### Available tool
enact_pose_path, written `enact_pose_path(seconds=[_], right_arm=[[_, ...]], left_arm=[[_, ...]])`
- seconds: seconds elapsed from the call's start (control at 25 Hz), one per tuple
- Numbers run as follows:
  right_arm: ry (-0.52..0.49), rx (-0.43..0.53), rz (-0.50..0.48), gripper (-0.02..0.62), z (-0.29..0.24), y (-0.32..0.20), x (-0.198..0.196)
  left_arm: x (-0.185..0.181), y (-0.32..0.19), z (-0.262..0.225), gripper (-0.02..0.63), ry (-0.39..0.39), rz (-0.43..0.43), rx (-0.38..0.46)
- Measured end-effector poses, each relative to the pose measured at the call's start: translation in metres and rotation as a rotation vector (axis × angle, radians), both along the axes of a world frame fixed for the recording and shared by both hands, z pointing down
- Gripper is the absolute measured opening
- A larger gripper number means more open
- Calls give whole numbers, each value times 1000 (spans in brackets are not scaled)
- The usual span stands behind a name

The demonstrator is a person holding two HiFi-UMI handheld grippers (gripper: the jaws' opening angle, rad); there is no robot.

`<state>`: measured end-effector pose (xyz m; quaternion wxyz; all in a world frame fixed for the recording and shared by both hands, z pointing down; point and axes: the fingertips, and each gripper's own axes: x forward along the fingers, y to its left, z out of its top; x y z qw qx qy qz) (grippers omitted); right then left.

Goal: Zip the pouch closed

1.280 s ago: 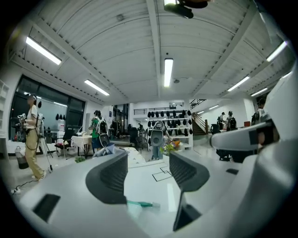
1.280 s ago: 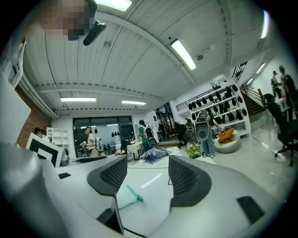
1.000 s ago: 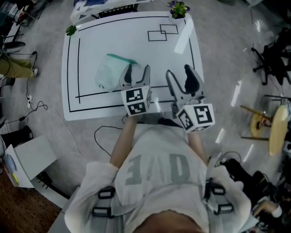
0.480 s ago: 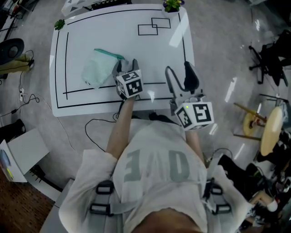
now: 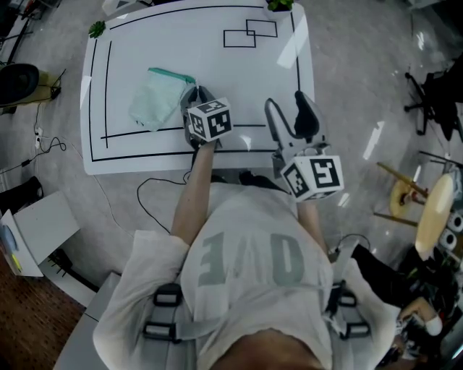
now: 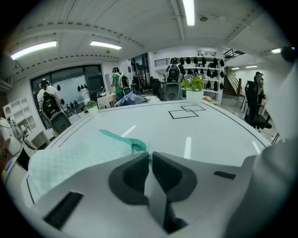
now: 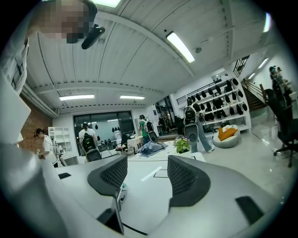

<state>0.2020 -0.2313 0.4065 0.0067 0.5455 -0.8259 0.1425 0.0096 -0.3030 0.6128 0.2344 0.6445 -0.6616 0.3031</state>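
Observation:
A pale green mesh pouch [image 5: 154,105] lies flat on the white table [image 5: 217,65], with its darker green zipper strip [image 5: 171,74] along the far edge. In the left gripper view the pouch [image 6: 79,158] spreads to the left, and the zipper strip [image 6: 118,138] runs right up to the jaw tips. My left gripper [image 5: 194,94] tilts down onto the pouch's right corner. Its jaws have just been closing, and the left gripper [image 6: 150,155] now stands shut with a sliver of green zipper end between the tips. My right gripper [image 5: 286,105] [image 7: 146,174] hovers open and empty to the right, clear of the pouch.
Black border lines and two overlapping rectangle outlines [image 5: 249,34] mark the table. A potted plant [image 5: 278,4] stands at its far edge, a smaller one [image 5: 97,29] at the far left corner. A cable [image 5: 155,202] lies on the floor beside the near edge.
The left gripper has dropped and tipped down onto the pouch's right corner, and its jaws went from wide open to shut. The right gripper has barely shifted and stays open.

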Motion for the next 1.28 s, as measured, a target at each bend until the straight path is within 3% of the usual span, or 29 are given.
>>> enact_pose_path(seconds=[0.16,0.48,0.88,1.12,1.28], right_arm=[[-8,-6,-7,250,1,3,-4],[-2,7,-15,250,-3,4,-10],[-3,104,-114,250,-37,-13,-60],[-15,171,-205,250,-63,-14,-110],[-5,201,-254,250,-72,-12,-139]], left_arm=[[-4,1,0,21,15,-12,-14],[-13,0,-16,15,91,-4,33],[-55,-2,-141,14,111,83,271],[-76,14,-220,13,232,195,420],[-94,33,-249,12,269,264,494]])
